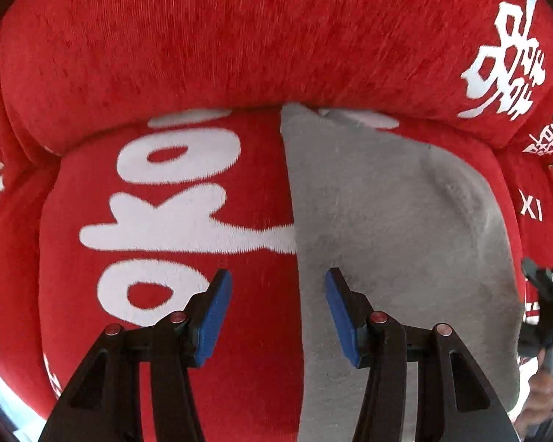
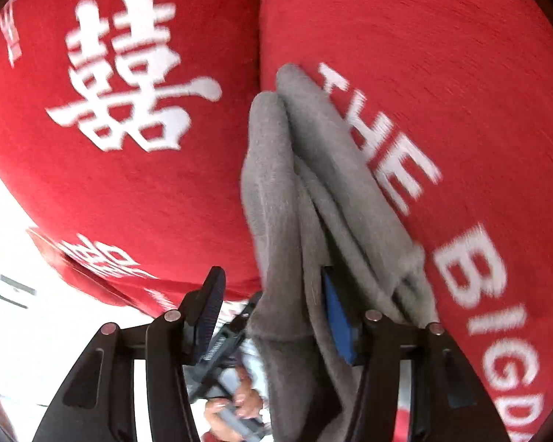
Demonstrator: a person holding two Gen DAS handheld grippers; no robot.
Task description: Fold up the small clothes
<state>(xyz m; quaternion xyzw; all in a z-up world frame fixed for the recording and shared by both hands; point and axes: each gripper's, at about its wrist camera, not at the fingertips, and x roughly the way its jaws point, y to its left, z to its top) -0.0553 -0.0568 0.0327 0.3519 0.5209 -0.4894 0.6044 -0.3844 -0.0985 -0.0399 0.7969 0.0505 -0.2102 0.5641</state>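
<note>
A small grey garment (image 1: 398, 228) lies flat on a red cloth with white lettering (image 1: 166, 202), its straight left edge running up the middle of the left wrist view. My left gripper (image 1: 278, 280) is open and empty, its blue pads just above that edge. In the right wrist view the grey garment (image 2: 313, 191) hangs bunched in folds between the fingers of my right gripper (image 2: 272, 280). The jaws stand wide apart; the cloth drapes over the right blue pad (image 2: 337, 316) and is not pinched.
A thick red cushion or rolled cover (image 1: 258, 37) with white characters rises behind the garment. The other gripper and the hand holding it (image 1: 549, 331) show at the right edge. Red printed fabric (image 2: 442, 73) fills the right wrist view.
</note>
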